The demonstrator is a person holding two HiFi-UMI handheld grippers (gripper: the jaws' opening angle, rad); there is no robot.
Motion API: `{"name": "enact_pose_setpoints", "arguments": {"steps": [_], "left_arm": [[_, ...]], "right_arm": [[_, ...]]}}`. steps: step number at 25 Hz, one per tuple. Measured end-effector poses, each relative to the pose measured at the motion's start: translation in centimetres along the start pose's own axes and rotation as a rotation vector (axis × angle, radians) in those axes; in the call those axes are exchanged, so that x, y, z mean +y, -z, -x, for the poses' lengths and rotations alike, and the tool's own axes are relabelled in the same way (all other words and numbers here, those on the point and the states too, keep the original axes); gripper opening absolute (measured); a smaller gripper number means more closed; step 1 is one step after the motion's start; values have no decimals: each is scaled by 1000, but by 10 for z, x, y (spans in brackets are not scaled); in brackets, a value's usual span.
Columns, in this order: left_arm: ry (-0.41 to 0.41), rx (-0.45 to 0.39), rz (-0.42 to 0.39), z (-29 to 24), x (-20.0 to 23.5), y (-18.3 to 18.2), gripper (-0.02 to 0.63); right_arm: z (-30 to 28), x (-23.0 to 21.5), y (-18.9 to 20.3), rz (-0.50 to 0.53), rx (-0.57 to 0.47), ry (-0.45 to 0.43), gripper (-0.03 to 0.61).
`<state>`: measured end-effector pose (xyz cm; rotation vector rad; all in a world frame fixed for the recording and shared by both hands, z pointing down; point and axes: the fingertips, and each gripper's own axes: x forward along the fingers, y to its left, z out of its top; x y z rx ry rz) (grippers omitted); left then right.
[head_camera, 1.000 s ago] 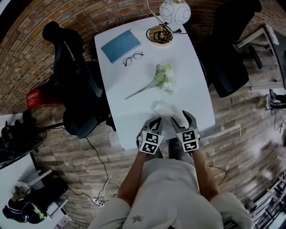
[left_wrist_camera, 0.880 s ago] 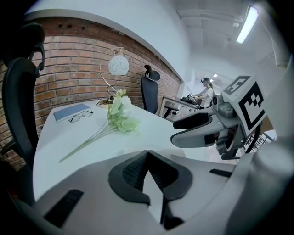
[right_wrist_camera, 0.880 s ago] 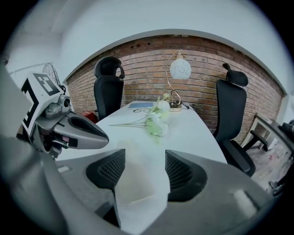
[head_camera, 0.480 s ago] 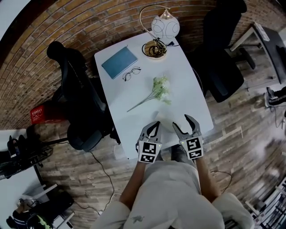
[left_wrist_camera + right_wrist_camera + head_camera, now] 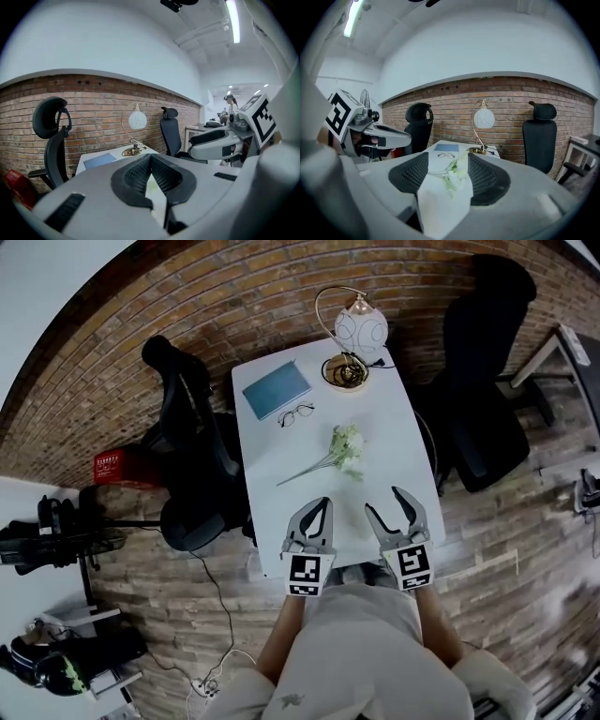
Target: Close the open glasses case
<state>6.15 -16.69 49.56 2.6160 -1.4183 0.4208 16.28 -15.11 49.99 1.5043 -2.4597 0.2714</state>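
Head view: over the near edge of the white rectangular counter [image 5: 375, 442], the left gripper [image 5: 319, 504] has its fingers meeting at the tips and the right gripper [image 5: 384, 500] has its fingers spread — both empty; the white glasses case [image 5: 356, 502] seemingly lies between them.

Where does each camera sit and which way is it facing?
Head view: on the person's head, facing steeply down at the white table; shows both arms, left gripper and right gripper.
Left gripper view: on the left gripper, facing along its closed jaws toward the brick wall; right gripper at right.
Right gripper view: on the right gripper, facing through its parted jaws at flowers and lamp; left gripper at left.
Shared: both gripper views show lamp and wall.
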Motion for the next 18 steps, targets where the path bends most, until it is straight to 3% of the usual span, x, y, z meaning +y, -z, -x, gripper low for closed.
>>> {"name": "enact_pose_setpoints", "arguments": {"steps": [6,12,18], "left_arm": [[-73,-110,-52,9,-15,-48,5],[-108,-226,-24,16,-24,-85,5],[-141,-196,-21,13,-23,-82,5]], "right_arm": [[18,-20,-40,24,-109,-39,259],[30,-30,-76,70,-226,-55,253],[33,-38,-81,85,-234,-43,253]]}}
